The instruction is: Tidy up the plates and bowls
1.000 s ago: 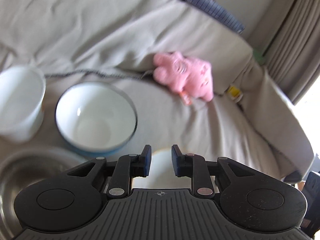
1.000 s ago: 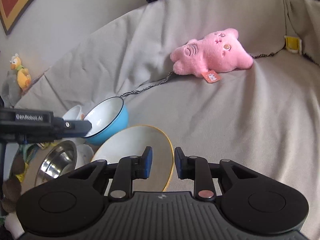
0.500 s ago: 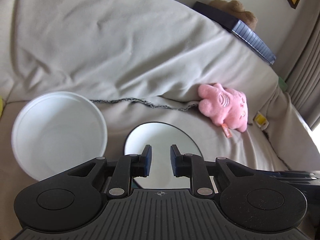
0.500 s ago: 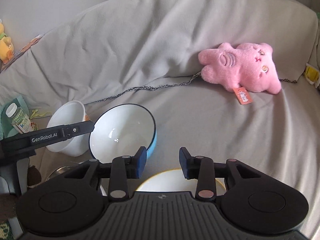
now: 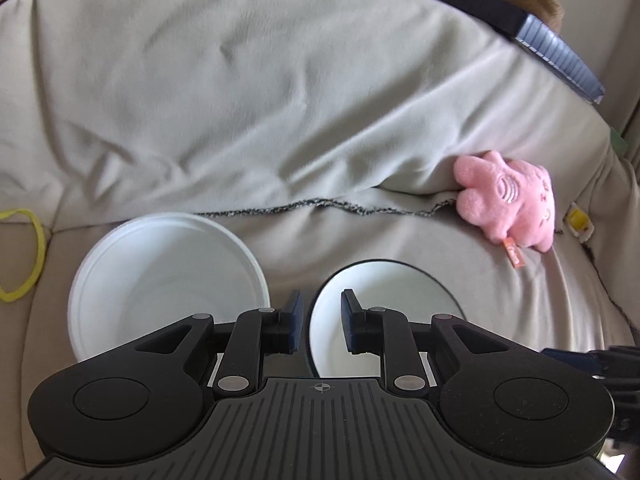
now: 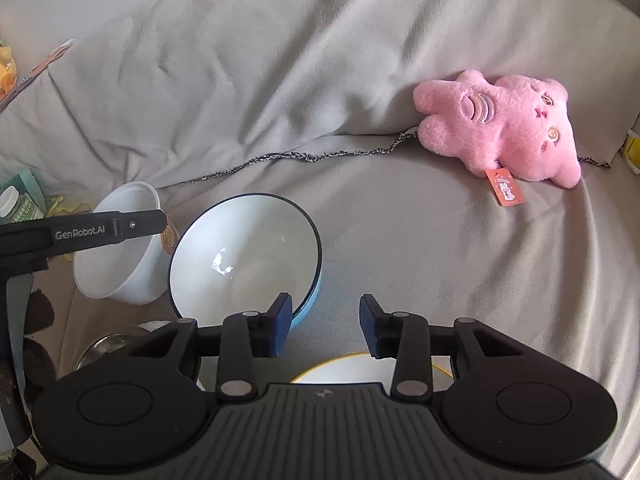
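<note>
A blue bowl (image 6: 244, 256) with a white inside sits on the sofa; it also shows in the left wrist view (image 5: 392, 312). A white plastic bowl (image 5: 168, 276) stands to its left, and shows in the right wrist view (image 6: 120, 256). My left gripper (image 5: 320, 326) hovers over the blue bowl's left rim, jaws slightly apart and empty. My right gripper (image 6: 324, 328) is open and empty, just right of the blue bowl. A yellow-rimmed plate (image 6: 360, 368) lies under it. A steel bowl (image 6: 108, 344) sits at lower left.
A pink plush toy (image 6: 504, 128) lies on the grey sofa cover (image 6: 400, 240) to the right, also in the left wrist view (image 5: 508, 200). A bottle (image 6: 16, 204) and yellow cord (image 5: 24, 256) are at the far left. A dark book (image 5: 520, 32) rests on the sofa back.
My right gripper has opened wider and moved forward past the plate toward the blue bowl. My left gripper has shifted left, with the white bowl and blue bowl nearer below it.
</note>
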`<move>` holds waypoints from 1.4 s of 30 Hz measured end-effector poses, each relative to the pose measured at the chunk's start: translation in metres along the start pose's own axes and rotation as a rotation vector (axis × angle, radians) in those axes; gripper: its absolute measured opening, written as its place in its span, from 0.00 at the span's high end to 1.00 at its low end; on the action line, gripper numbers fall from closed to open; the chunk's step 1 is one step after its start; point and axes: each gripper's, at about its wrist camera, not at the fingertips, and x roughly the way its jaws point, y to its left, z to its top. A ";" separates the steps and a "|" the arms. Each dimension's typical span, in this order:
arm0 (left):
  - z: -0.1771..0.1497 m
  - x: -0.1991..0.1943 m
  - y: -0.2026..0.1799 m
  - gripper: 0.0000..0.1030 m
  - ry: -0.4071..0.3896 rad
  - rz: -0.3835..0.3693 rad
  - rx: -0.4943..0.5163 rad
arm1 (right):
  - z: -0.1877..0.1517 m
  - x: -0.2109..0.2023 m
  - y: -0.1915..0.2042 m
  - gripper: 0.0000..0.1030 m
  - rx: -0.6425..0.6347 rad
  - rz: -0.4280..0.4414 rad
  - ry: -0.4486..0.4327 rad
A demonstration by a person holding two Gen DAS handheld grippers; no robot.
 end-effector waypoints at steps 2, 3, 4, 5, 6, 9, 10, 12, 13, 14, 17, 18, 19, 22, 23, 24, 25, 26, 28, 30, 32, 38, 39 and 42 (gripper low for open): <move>-0.005 0.006 0.005 0.78 0.021 -0.011 -0.006 | 0.005 0.001 -0.003 0.54 0.008 -0.022 0.007; -0.008 0.008 0.006 0.78 0.029 -0.013 0.002 | 0.007 0.003 -0.005 0.42 0.006 -0.024 0.012; -0.010 0.010 0.006 0.78 0.037 -0.007 0.015 | 0.009 0.007 -0.005 0.36 -0.006 -0.013 0.022; -0.010 0.013 0.005 0.78 0.042 0.000 0.026 | 0.010 0.011 -0.005 0.36 -0.021 -0.003 0.026; -0.010 0.016 0.005 0.78 0.048 0.006 0.032 | 0.011 0.015 -0.004 0.36 -0.026 -0.006 0.026; -0.011 0.029 0.010 0.78 0.087 0.012 0.012 | 0.014 0.027 -0.002 0.36 -0.001 -0.006 0.031; -0.011 0.033 0.011 0.78 0.102 0.008 0.005 | 0.016 0.033 -0.002 0.36 0.018 -0.002 0.041; -0.010 0.037 0.013 0.78 0.110 -0.025 -0.005 | 0.017 0.041 -0.002 0.36 0.043 -0.019 0.052; -0.010 0.039 0.014 0.78 0.112 -0.045 -0.016 | 0.018 0.046 -0.003 0.36 0.050 -0.025 0.052; -0.010 0.039 0.014 0.78 0.111 -0.060 -0.024 | 0.018 0.050 -0.004 0.36 0.058 -0.026 0.051; -0.010 0.042 0.011 0.75 0.112 -0.068 -0.025 | 0.020 0.063 -0.012 0.36 0.106 -0.021 0.071; -0.010 0.043 0.010 0.74 0.115 -0.066 -0.022 | 0.019 0.068 -0.015 0.37 0.124 -0.015 0.081; -0.010 0.043 0.009 0.73 0.118 -0.065 -0.019 | 0.019 0.073 -0.017 0.39 0.141 -0.006 0.095; -0.007 0.045 0.004 0.69 0.125 -0.063 0.001 | 0.017 0.086 -0.020 0.45 0.171 0.012 0.120; -0.007 0.047 0.003 0.69 0.130 -0.059 0.010 | 0.017 0.088 -0.021 0.45 0.175 0.019 0.127; -0.006 0.050 0.002 0.69 0.135 -0.057 0.018 | 0.017 0.092 -0.021 0.46 0.182 0.028 0.134; -0.005 0.055 0.001 0.68 0.144 -0.058 0.027 | 0.018 0.095 -0.022 0.47 0.189 0.037 0.141; -0.004 0.060 0.001 0.69 0.155 -0.060 0.038 | 0.018 0.099 -0.022 0.47 0.198 0.047 0.151; -0.002 0.064 -0.001 0.69 0.157 -0.060 0.051 | 0.020 0.108 -0.021 0.55 0.215 0.065 0.180; -0.003 0.064 -0.003 0.66 0.158 -0.062 0.071 | 0.020 0.118 -0.019 0.61 0.229 0.080 0.208; -0.003 0.065 -0.004 0.66 0.157 -0.065 0.084 | 0.020 0.126 -0.015 0.70 0.224 0.090 0.228; -0.007 0.064 -0.014 0.64 0.159 -0.035 0.095 | 0.022 0.124 -0.011 0.81 0.175 0.110 0.237; -0.007 0.064 -0.019 0.64 0.160 -0.032 0.106 | 0.023 0.121 -0.016 0.82 0.176 0.116 0.235; -0.006 0.070 -0.036 0.64 0.175 -0.030 0.152 | 0.030 0.112 -0.032 0.83 0.171 0.115 0.207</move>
